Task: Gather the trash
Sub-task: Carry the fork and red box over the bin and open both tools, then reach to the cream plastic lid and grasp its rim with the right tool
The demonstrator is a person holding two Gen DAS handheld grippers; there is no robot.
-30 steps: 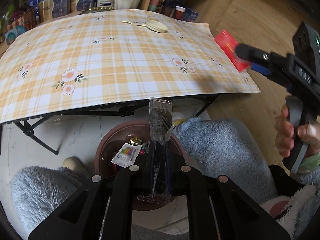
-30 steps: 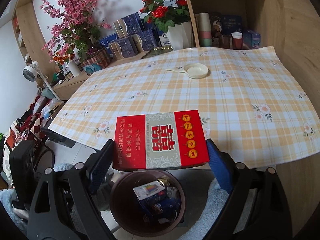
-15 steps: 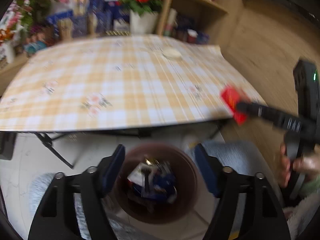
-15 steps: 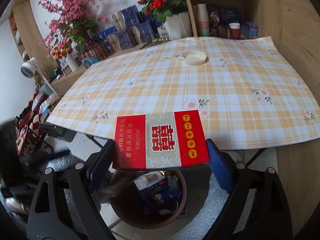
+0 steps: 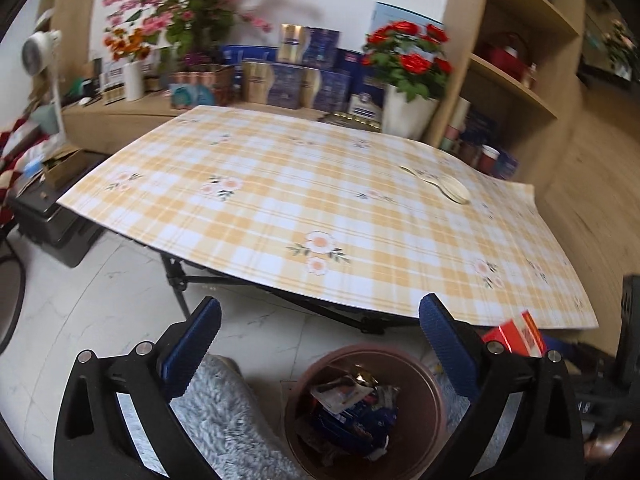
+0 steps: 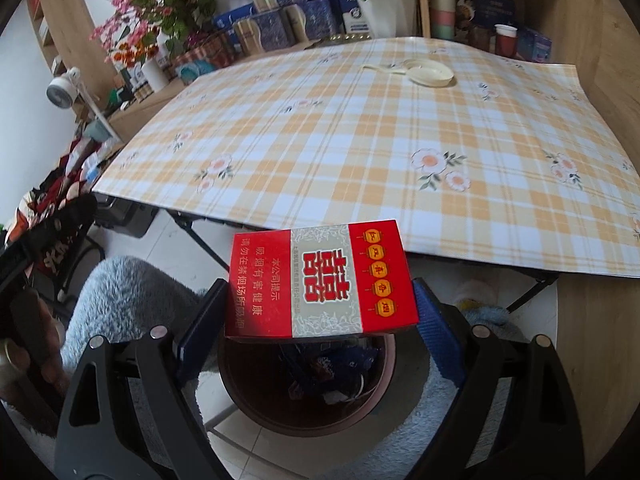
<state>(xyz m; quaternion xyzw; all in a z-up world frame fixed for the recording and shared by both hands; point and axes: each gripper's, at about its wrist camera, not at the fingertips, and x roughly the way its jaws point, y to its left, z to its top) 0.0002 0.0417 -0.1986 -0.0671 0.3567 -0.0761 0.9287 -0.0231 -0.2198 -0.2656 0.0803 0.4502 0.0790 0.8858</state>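
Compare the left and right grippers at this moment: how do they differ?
The left gripper is empty, its jaws opening; the right gripper is shut on the red box. The left sits off to one side of the bin; the right holds its box directly above it. Both have blue pads.

glossy card box (image 6: 320,280); fluffy cloth trousers (image 6: 128,292); smooth tablecloth (image 6: 360,140)

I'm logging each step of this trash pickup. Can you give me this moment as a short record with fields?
left gripper: jaws opening, nothing between them
right gripper: shut on red box
red box: over the bin, not yet dropped
bin: on the floor by the table edge, wrappers inside
table: plaid cloth, only a cream tape roll on it
left to do: release red box into bin
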